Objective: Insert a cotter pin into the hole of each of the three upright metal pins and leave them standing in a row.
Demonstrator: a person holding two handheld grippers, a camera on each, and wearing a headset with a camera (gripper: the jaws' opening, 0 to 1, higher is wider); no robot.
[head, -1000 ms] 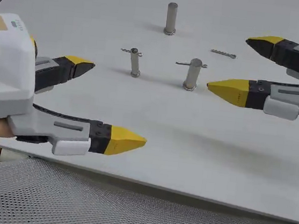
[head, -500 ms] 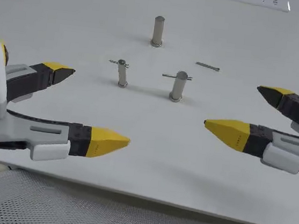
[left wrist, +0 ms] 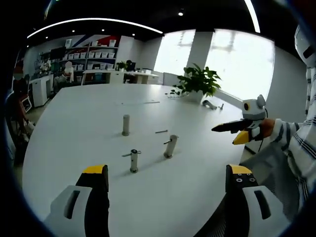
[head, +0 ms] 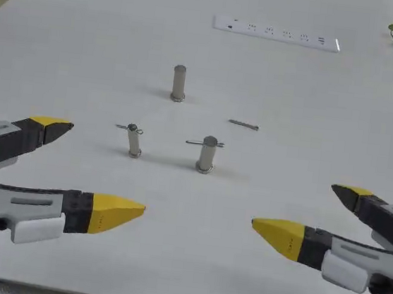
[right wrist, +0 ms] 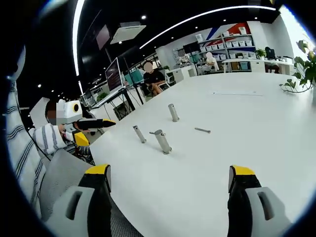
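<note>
Steel-grey pins on the white desk (head: 89, 28): left pin (head: 134, 142) and right pin (head: 207, 154) stand upright, each cross-pinned through its top. The rear pin (head: 179, 83), nearer the far edge, is bare. A loose cotter pin (head: 244, 125) lies flat to its right. My left gripper (head: 106, 169) and right gripper (head: 293, 208) hover by the near edge, jaws wide apart, empty.

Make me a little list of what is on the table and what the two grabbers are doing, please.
front left pin: upright, cotter pin through it
front right pin: upright, cotter pin through it
back pin: upright, no cotter pin
loose cotter pin: lying flat on the table
left gripper: jaws open, empty
right gripper: jaws open, empty
</note>
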